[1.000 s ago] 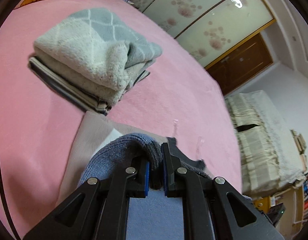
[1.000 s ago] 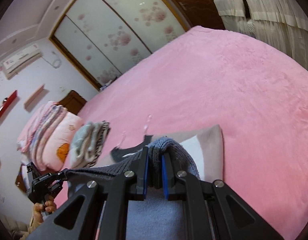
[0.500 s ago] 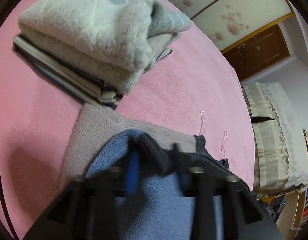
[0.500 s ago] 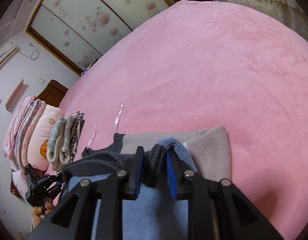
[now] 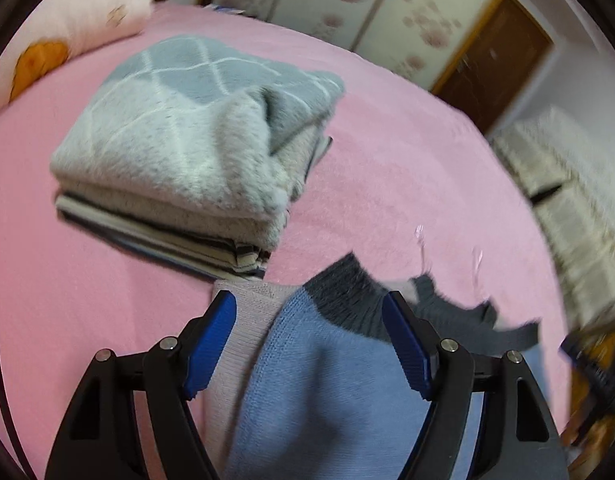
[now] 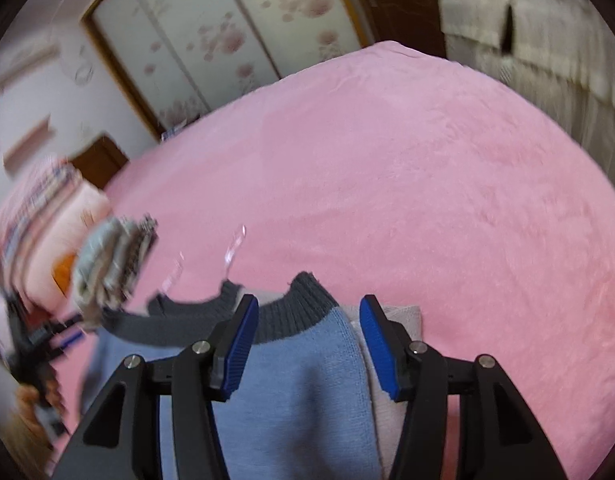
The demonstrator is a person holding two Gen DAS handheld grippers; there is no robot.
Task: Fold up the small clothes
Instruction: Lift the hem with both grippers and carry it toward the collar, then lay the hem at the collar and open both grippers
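Note:
A small knit garment (image 5: 323, 376), blue with dark grey ribbed trim and a beige part, lies flat on the pink bed (image 5: 387, 168). My left gripper (image 5: 309, 314) hovers over its left end, jaws opening, the cloth lying below them and the pads clear of it. In the right wrist view the same garment (image 6: 295, 364) lies under my right gripper (image 6: 307, 320), whose jaws are also opening over the grey-trimmed edge without pressing on it. Clear plastic hanger hooks (image 6: 233, 246) stick out past the collar.
A stack of folded clothes (image 5: 195, 148), with a fluffy grey-green piece on top, sits just beyond the garment on the left. A pillow (image 5: 67, 36) lies at the bed's head. The pink bedspread (image 6: 427, 184) stretches bare to the right. Sliding wardrobe doors (image 6: 211, 48) stand behind.
Both grippers have let go of the garment's folded edge and their jaws have spread. The raised fold now lies flat on the bed. Both views have shifted and rolled slightly.

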